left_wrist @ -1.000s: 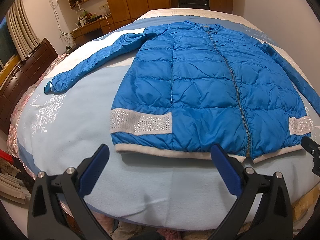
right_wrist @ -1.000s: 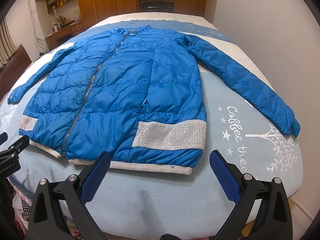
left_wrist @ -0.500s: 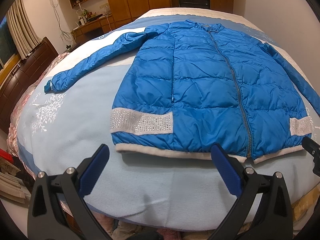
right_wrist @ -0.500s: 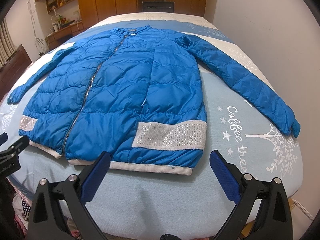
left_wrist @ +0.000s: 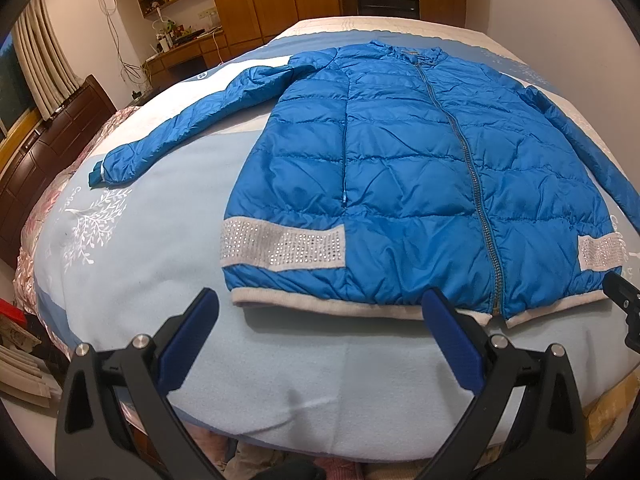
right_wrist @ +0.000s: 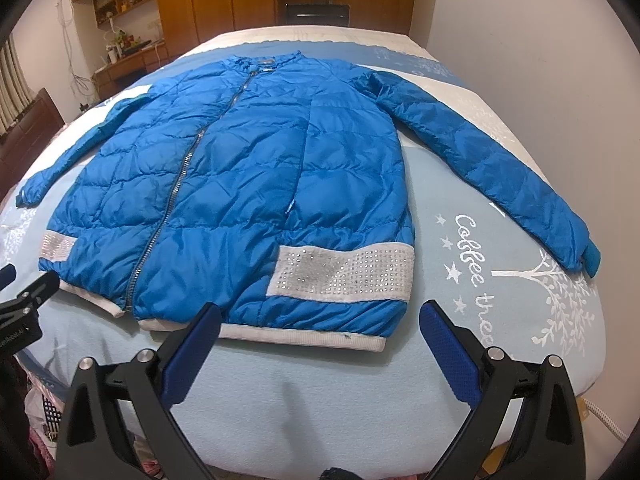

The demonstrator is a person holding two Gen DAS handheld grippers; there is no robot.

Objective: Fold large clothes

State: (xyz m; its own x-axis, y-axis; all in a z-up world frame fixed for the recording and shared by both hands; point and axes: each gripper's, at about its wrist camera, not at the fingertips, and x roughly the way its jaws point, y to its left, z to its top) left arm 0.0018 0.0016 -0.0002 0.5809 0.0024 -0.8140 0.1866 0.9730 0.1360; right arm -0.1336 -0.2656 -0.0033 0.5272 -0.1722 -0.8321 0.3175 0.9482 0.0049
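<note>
A blue quilted jacket lies flat and zipped on the bed, collar at the far end, white hem toward me, both sleeves spread out to the sides. My left gripper is open, hovering just short of the hem on the jacket's left half. My right gripper is also open, low over the hem at the jacket's right half, its left fingertip in front of the hem band. Neither holds anything. The left sleeve cuff and right sleeve cuff rest on the blanket.
The light blue blanket with white tree prints covers the bed. A dark wooden dresser stands to the left, a desk and wardrobes at the back, a white wall along the right. The other gripper's tip shows at the left edge.
Both grippers have crept slightly forward toward the hem; the jacket has not moved and both grippers stay open.
</note>
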